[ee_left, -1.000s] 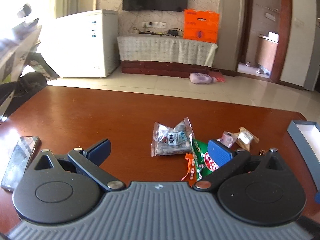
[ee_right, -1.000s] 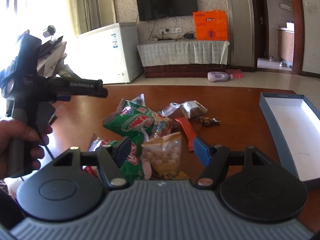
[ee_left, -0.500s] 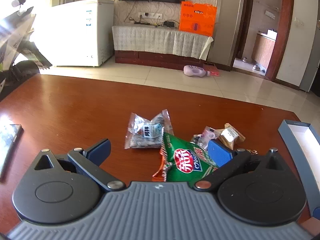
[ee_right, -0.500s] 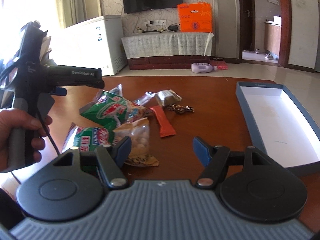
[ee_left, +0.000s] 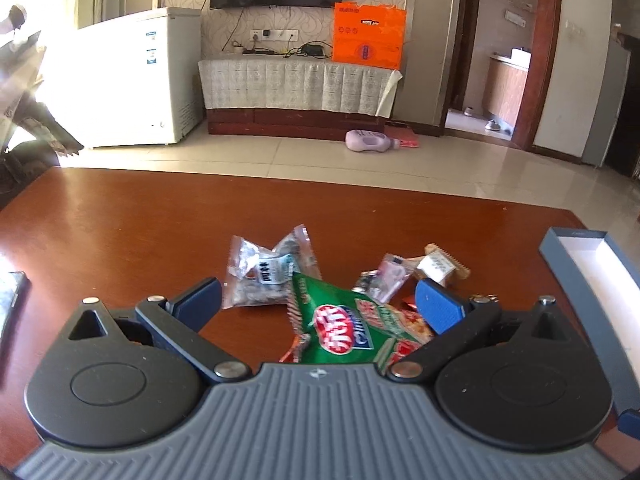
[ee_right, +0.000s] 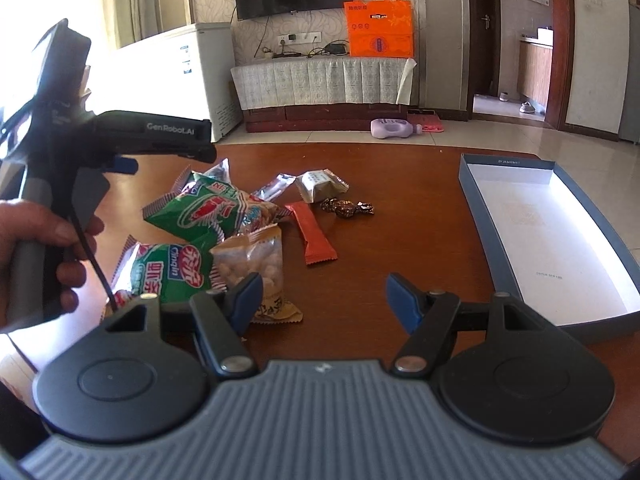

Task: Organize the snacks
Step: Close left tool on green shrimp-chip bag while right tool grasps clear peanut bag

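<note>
Hovering with fingers spread, the left gripper [ee_left: 318, 300] frames a green crinkly foil snack bag [ee_left: 352, 330] near centre on the brown table [ee_left: 120, 220]; light, slippery, best pinched at its crimped edge. Right gripper [ee_right: 322, 298] also spread.

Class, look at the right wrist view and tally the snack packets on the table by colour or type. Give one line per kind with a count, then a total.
Green printed bags: 2
Clear bag of pale round snacks: 1
Orange-red bar wrapper: 1
Clear or silvery packets: 2
Pale wrapped cake: 1
Dark foil candies: 2
Total: 9 snacks, none yet in the blue box.
</note>
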`<state>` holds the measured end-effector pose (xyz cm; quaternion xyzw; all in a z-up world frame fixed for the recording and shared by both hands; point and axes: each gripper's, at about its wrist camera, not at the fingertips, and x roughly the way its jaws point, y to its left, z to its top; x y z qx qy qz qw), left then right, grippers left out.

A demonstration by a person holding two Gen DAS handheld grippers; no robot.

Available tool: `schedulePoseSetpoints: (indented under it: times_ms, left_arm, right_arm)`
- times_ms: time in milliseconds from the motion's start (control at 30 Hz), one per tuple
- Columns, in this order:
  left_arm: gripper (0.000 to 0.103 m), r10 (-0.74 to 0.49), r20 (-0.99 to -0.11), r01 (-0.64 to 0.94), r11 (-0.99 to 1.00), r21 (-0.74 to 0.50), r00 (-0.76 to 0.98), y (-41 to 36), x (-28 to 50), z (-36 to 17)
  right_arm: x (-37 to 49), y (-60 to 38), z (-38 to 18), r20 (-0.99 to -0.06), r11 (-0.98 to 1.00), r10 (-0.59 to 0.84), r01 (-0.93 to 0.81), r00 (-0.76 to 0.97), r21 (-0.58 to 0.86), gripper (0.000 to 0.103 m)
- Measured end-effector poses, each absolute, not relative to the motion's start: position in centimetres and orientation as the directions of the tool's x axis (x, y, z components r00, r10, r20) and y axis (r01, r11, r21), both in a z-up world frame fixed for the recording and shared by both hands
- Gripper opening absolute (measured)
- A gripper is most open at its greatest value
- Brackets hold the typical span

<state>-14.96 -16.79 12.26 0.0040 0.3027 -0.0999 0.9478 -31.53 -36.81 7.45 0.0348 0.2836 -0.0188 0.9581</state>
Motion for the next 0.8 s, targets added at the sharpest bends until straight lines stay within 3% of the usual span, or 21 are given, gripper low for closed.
schedulePoseSetpoints:
  times_ms: [333, 567, 800]
  left_arm:
    - [0.103, -0.190, -0.582, 0.216, 0.976, -0.027, 0.791, -15.0, -14.2, 11.5]
    - [0.103, -0.284, -0.556, 0.323, 0.946, -0.028, 0.781, -13.3, -15.6, 11.7]
    - [0.102, -0.315, -0.593, 0.371, 0.928, -0.028, 0.742, -13.6, -16.4, 10.4]
  right_arm:
    - [-31.1, -35.1, 7.5, -0.533, 1.000, -0.006, 0.014, 0.846, 0.010, 0.070]
    - [-31.3, -33.1, 7.8, -0.503, 0.991, 0.070, -0.119, 0.862, -0.066, 0.070]
    - [-28.5, -32.3, 7.1, -0.548, 0.991, 0.089, -0.126, 0.832, -0.031, 0.068]
